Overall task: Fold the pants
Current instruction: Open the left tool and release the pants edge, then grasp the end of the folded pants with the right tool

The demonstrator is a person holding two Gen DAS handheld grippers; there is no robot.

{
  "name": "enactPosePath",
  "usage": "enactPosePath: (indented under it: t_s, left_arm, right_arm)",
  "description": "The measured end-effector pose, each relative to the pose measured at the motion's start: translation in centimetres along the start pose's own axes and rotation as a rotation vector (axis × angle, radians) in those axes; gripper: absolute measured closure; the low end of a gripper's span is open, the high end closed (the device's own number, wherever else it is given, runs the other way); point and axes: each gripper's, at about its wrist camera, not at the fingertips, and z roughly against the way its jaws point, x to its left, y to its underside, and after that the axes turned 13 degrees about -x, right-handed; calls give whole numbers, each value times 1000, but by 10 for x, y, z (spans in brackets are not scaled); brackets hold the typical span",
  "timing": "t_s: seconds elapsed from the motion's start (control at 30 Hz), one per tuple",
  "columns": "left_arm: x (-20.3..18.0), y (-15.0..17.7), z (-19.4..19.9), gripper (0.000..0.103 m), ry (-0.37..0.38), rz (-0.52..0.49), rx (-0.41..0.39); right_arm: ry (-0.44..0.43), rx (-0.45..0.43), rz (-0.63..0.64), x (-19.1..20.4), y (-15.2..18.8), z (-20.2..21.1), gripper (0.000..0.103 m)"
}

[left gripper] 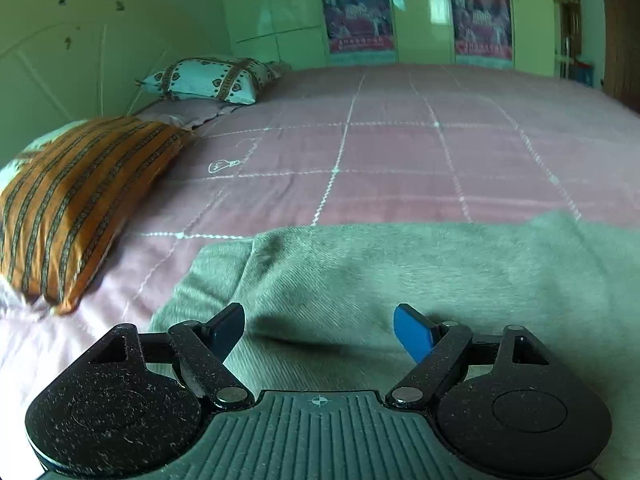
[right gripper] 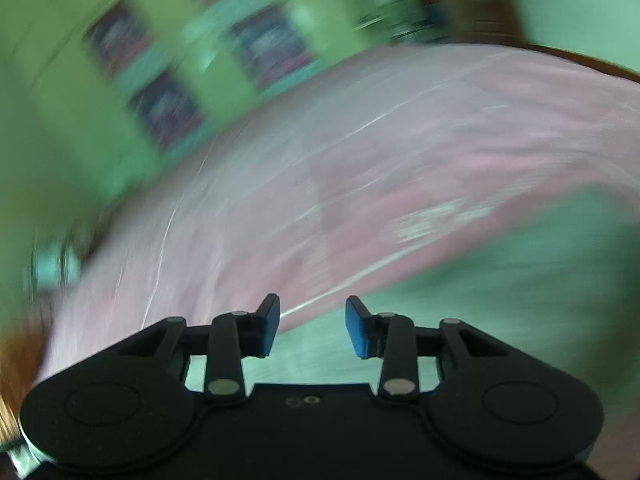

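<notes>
we've got the left gripper (left gripper: 319, 330) spread wide just over the pants (left gripper: 400, 272) | right gripper (right gripper: 313, 326) spread too, pinching nothing, view blurry | pants flat on the pink bedspread (left gripper: 360, 152), near the orange pillow (left gripper: 76, 196)

Grey-green pants (left gripper: 400, 280), pink checked bedspread (left gripper: 400, 152), orange striped pillow (left gripper: 76, 200).

The left hand-held gripper (left gripper: 319, 332) is speckled black plastic with blue pads, silver pivot screws and a ribbed grey body; the right hand-held gripper (right gripper: 312, 326) looks alike.
</notes>
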Motion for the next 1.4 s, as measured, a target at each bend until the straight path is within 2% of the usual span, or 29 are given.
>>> enactPosePath:
  t_s: [0.1,0.2,0.33,0.47,0.6,0.7,0.73,0.77,0.8,0.87,0.93,1.03,1.07,1.13,1.2,1.23,1.27,1.4]
  left_arm:
    - [-8,5,25,17,2,20,-16]
    - [-15,12,31,15,8,34,-6]
    - [-25,22,36,15,14,50,44]
    - [-32,30,37,13,12,37,82]
    - [-37,37,38,9,4,23,85]
    - [-40,39,38,7,-1,24,81]
    - [-41,40,37,6,-4,12,83]
    - [-43,41,35,5,-7,-7,90]
    - [-46,42,34,4,-10,-28,95]
    - [-48,37,34,4,-22,-25,92]
    - [-48,33,39,4,-23,-16,52]
    - [-47,42,31,3,-16,-22,87]
    - [-46,44,31,2,-16,-10,77]
    - [-43,48,31,0,-13,1,66]
    - [-41,50,30,0,-10,1,63]
    - [-41,49,30,0,-6,-2,64]
    - [-40,48,30,0,-2,-4,67]
    - [-46,38,45,0,-21,12,54]
  right_arm:
    - [104,-90,-161,-73,-21,40,75]
    - [162,-95,-351,-137,-22,66,73]
    - [146,-47,-479,-167,-5,69,72]
    - [132,-19,-556,-169,8,62,70]
    - [107,43,-567,-163,11,40,71]
    - [120,71,-515,-155,10,30,71]
    - [123,73,-484,-150,8,30,74]
    - [134,81,-426,-144,4,30,92]
    - [136,81,-355,-135,-2,28,100]
    - [82,35,-287,-121,-19,31,100]
    - [19,-9,-234,-105,-40,37,100]
    - [-54,-71,-159,-83,-65,47,101]
    - [-50,-71,-161,-85,-64,48,101]
    - [15,-29,-173,-105,-47,39,100]
    - [118,77,-228,-138,-15,15,100]
    - [102,75,-295,-157,1,11,103]
    - [83,51,-309,-159,3,15,103]
    - [87,53,-250,-143,-4,22,97]
